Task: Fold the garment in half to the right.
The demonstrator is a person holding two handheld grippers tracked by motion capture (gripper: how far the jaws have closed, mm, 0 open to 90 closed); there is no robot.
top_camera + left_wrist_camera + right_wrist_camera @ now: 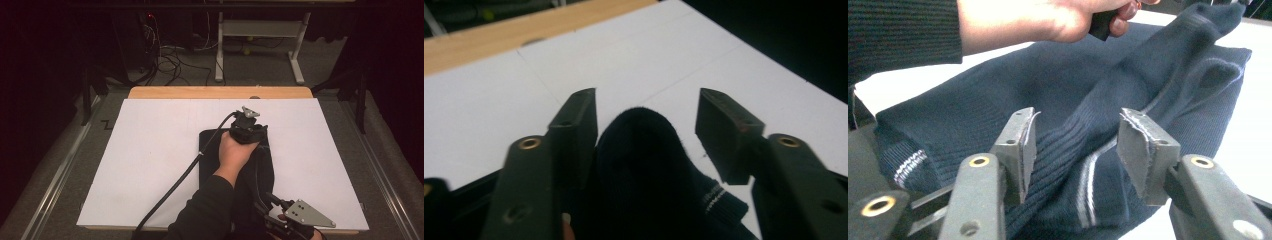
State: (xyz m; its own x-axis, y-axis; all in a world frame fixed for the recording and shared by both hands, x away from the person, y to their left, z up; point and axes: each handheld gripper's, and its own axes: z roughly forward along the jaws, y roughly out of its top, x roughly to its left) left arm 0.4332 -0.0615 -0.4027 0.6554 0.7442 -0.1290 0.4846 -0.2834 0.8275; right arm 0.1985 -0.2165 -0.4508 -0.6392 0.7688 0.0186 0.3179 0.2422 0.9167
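The left tool [646,117] stands with its jaws apart, a rounded fold of dark navy ribbed knit socks [644,165] rising between them, unclamped. The right tool [1075,145] is likewise spread wide over the same fabric, gripping nothing. The socks [257,170] show pale stripes at the cuff. They lie on the white sheet-covered counter [150,150], long axis running from its near edge toward its wooden far edge [220,92].
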